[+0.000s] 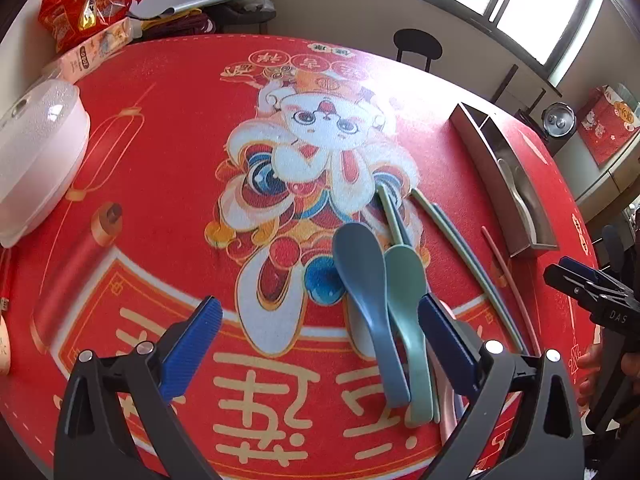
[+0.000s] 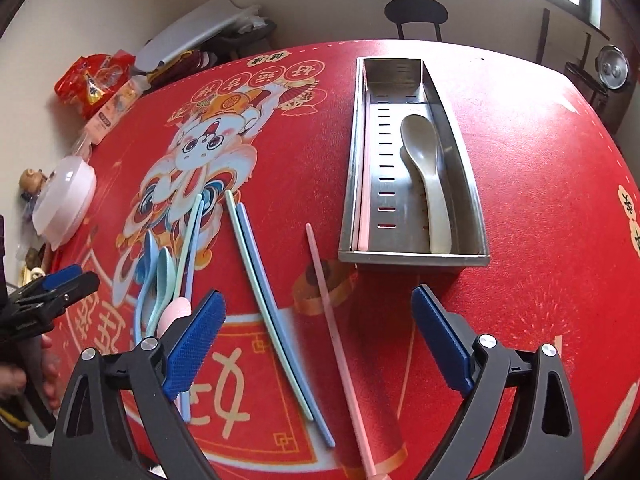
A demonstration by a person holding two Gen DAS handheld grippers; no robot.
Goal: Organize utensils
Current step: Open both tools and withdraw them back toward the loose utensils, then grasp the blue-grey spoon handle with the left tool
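My left gripper [image 1: 320, 344] is open and empty above the red mat; a blue spoon [image 1: 362, 284] and a green spoon [image 1: 408, 300] lie just inside its right finger, with a pink spoon [image 1: 447, 412] partly hidden under that finger. My right gripper [image 2: 320, 340] is open and empty, with a pink chopstick [image 2: 338, 344] lying on the mat between its fingers. A green and blue chopstick pair [image 2: 268, 304] lies left of it. The steel tray [image 2: 356, 184] ahead holds a grey spoon [image 2: 426, 168] and a pink chopstick [image 2: 364, 216] along its left wall.
Another green and blue chopstick pair [image 2: 191, 240] lies beside the spoons. A white lidded container [image 1: 36, 160] sits at the mat's left edge, with snack packets [image 1: 84, 8] behind it. A stool [image 2: 416, 12] stands beyond the far edge. The other gripper shows at the right in the left wrist view [image 1: 592, 292].
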